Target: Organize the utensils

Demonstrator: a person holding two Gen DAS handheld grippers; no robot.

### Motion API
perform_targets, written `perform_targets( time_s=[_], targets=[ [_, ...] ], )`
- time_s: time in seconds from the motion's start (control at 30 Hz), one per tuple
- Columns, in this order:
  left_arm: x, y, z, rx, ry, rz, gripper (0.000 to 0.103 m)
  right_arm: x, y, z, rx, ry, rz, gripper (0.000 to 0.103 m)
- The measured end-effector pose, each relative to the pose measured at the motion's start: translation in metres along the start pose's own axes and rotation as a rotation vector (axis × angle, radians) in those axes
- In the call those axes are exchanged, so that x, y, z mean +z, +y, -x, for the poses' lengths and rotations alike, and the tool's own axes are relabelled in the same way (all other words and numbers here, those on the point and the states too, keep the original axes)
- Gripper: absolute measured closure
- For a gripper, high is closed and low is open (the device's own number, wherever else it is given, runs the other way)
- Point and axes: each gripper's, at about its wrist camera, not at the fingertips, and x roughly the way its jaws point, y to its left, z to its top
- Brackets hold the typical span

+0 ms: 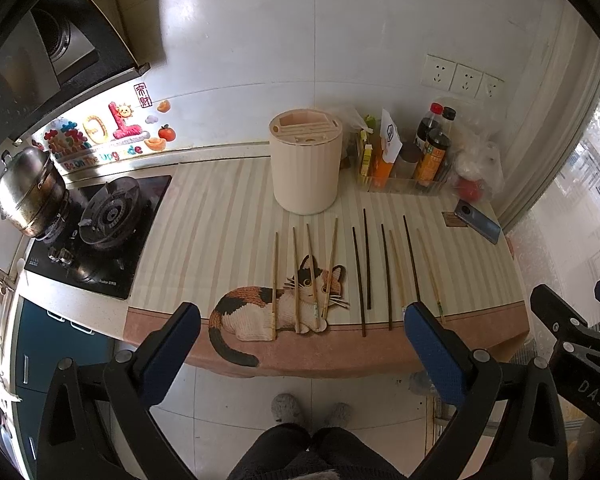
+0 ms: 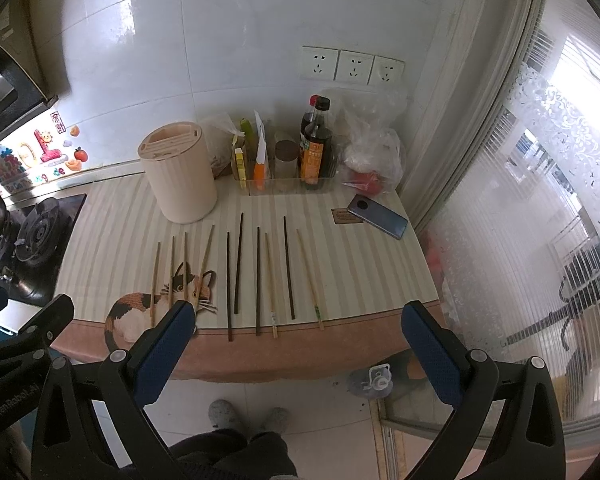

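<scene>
The striped mat (image 1: 220, 216) on the counter looks like smooth, faintly glossy plastic sheet, and the beige utensil holder (image 1: 305, 168) on it is matt, finely ribbed plastic. The pale chopsticks (image 1: 275, 280) look like bare bamboo or wood, the dark chopsticks (image 1: 367, 260) like smooth dark wood. At far left the steamer pot (image 1: 30, 190) is shiny, scuffed metal, the wall tiles (image 1: 340, 32) are glossy, and the gripper pads (image 1: 432, 356) look like matt textured blue rubber.

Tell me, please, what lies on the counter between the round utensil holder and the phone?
Only bare striped mat between the utensil holder and the phone, clearest in the right wrist view. The chopsticks lie nearer, the condiment tray behind.
</scene>
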Motion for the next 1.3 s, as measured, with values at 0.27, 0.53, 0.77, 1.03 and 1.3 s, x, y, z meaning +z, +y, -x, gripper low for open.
perform_targets(
  time_s=[0.27, 0.53, 0.77, 1.03, 1.3],
  targets=[
    [0.003, 0.001, 0.005, 0.002, -0.001, 0.004, 0.000, 0.000, 0.000, 0.003, 0.001, -0.002, 0.002, 0.000],
    [0.000, 0.004, 0.007, 0.000, -0.005, 0.006, 0.000, -0.001, 0.000, 0.009, 0.003, -0.002, 0.007, 0.000],
    [0.000, 0.005, 0.009, -0.004, -0.013, 0.011, 0.000, -0.002, 0.002, 0.010, 0.002, -0.009, 0.007, 0.000],
    [0.006, 0.008, -0.009, 0.105, -0.158, 0.012, 0.000, 0.006, -0.007, 0.002, 0.053, -0.121, -0.040, 0.000],
    [0.012, 0.024, -0.066, 0.189, -0.203, 0.079, 0.000, 0.013, -0.012, -0.071, 0.110, -0.092, -0.074, 0.004]
  ],
)
